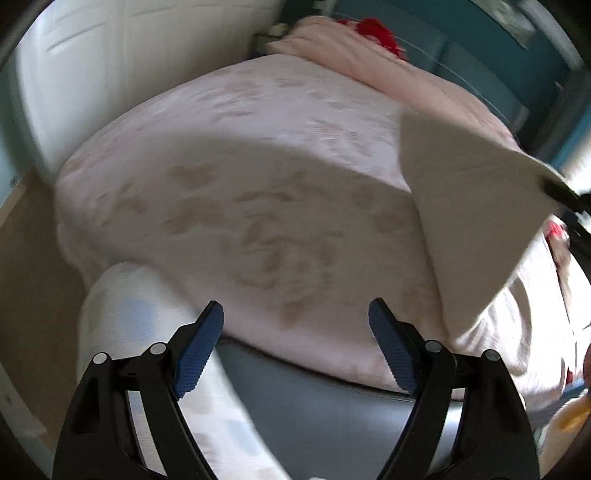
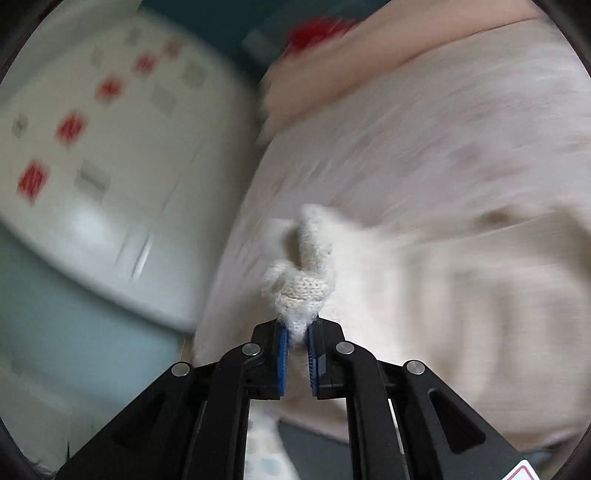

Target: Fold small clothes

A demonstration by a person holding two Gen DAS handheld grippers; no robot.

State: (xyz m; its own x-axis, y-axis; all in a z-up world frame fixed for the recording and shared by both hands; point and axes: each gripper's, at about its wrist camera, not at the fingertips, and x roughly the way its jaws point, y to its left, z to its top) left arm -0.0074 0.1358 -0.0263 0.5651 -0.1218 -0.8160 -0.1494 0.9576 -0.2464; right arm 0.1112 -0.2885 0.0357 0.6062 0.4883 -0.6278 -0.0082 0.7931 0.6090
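Pink bedding (image 1: 258, 177) fills the space ahead of both grippers, its leaf print smeared by blur. Left gripper (image 1: 295, 347): jaws stand wide apart with nothing between them, over the near bed edge; bare cover lies ahead of the fingers. Right gripper (image 2: 295, 343): jaws nearly closed, pinching a knit corner of a cream garment (image 2: 303, 284). From the left view the garment (image 1: 469, 206) hangs up and to the right, its top cut off by a dark clamp. Red item (image 1: 369, 31) beyond is indistinct.
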